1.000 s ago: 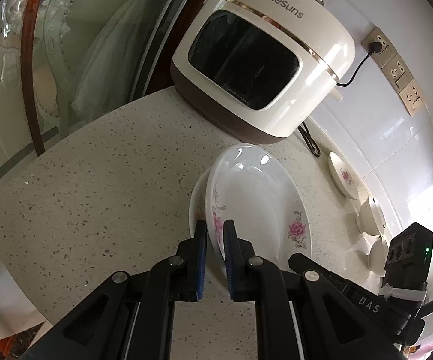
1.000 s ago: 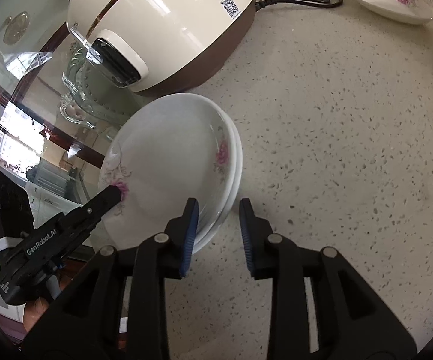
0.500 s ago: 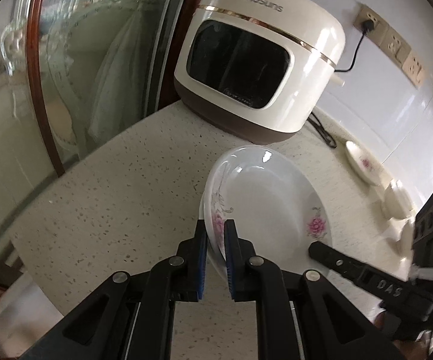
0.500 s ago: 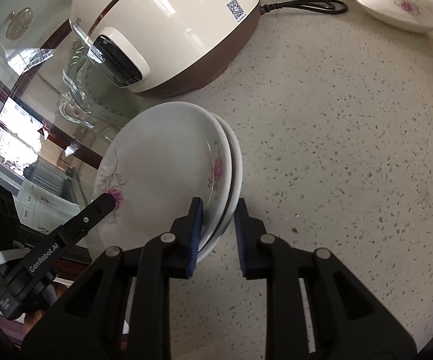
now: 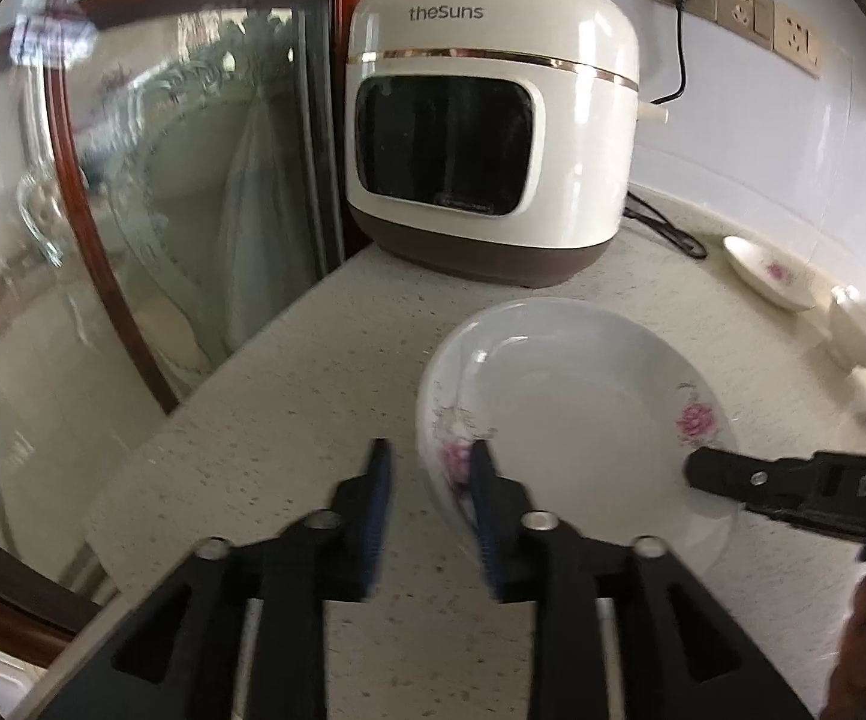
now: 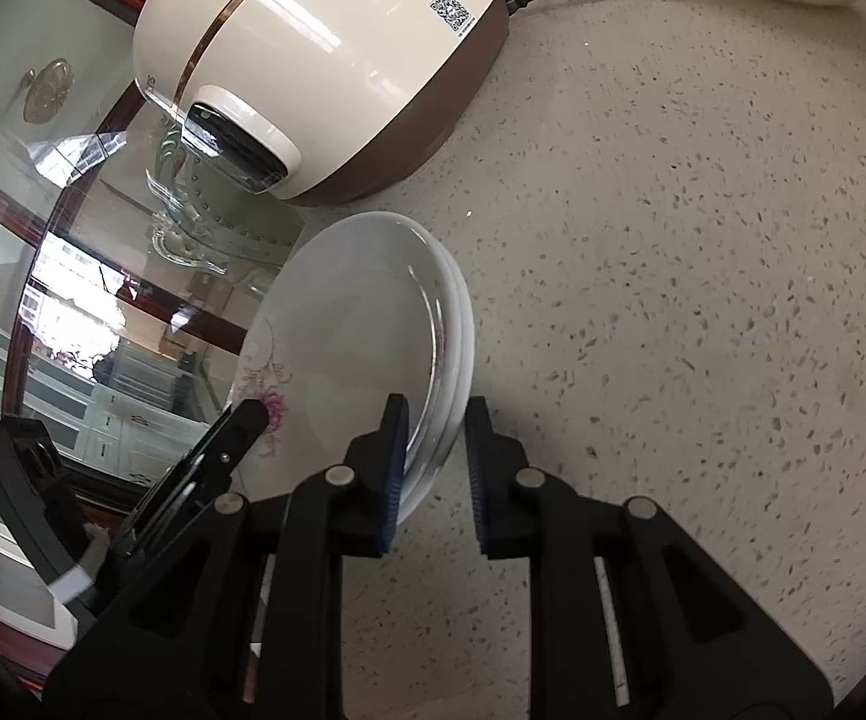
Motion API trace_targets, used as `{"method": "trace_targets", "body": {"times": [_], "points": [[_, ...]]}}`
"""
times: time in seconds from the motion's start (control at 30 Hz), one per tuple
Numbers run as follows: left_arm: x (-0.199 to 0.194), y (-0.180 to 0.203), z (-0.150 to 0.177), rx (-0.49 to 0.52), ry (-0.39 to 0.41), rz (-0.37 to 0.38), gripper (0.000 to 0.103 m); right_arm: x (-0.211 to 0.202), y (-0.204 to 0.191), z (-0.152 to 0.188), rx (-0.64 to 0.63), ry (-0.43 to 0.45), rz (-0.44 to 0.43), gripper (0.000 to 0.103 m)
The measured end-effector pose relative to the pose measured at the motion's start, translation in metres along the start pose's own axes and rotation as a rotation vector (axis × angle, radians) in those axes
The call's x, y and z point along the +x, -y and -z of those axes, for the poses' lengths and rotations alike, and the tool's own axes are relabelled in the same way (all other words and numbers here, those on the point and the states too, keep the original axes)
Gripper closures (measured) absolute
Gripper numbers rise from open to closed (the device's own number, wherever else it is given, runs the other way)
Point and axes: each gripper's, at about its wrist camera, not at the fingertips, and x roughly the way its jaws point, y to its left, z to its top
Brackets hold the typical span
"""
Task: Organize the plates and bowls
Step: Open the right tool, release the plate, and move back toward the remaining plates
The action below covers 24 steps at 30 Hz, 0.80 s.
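Plates (image 6: 373, 324) sit nested in a stack; right gripper (image 6: 433, 468) jaws clamp its rim, while left gripper (image 5: 430, 510) jaws have just opened, straddling the opposite rim.

The rice cooker (image 5: 493, 138) front reads "theSuns"; the right tool (image 5: 793, 486) shows "DAS".

Lower plate (image 6: 464, 354) — only a rim sliver under the top plate (image 6: 343, 324)
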Motion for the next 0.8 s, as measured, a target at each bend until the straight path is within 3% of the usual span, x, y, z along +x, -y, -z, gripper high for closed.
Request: {"method": "trace_targets", "body": {"times": [0.33, 0.43, 0.53, 0.63, 0.73, 0.8], "points": [[-0.008, -0.01, -0.005, -0.038, 0.028, 0.008, 0.043, 0.005, -0.007, -0.003, 0.016, -0.009, -0.015, 0.074], [-0.018, -0.011, -0.012, -0.045, 0.064, 0.018, 0.04, -0.001, -0.006, -0.005, 0.019, 0.009, -0.023, 0.057], [-0.034, -0.007, -0.024, -0.062, 0.115, 0.1, 0.039, -0.015, -0.009, -0.008, 0.015, 0.039, -0.035, 0.054], [-0.043, 0.005, -0.042, -0.09, 0.13, 0.234, 0.037, -0.037, -0.01, -0.016, 0.013, 0.08, -0.04, 0.049], [-0.037, 0.028, -0.064, -0.119, 0.087, 0.371, 0.037, -0.068, -0.008, -0.032, -0.009, 0.137, 0.001, 0.048], [-0.024, 0.042, -0.08, -0.174, 0.026, 0.467, 0.037, -0.097, -0.003, -0.05, -0.043, 0.197, 0.079, 0.043]]}}
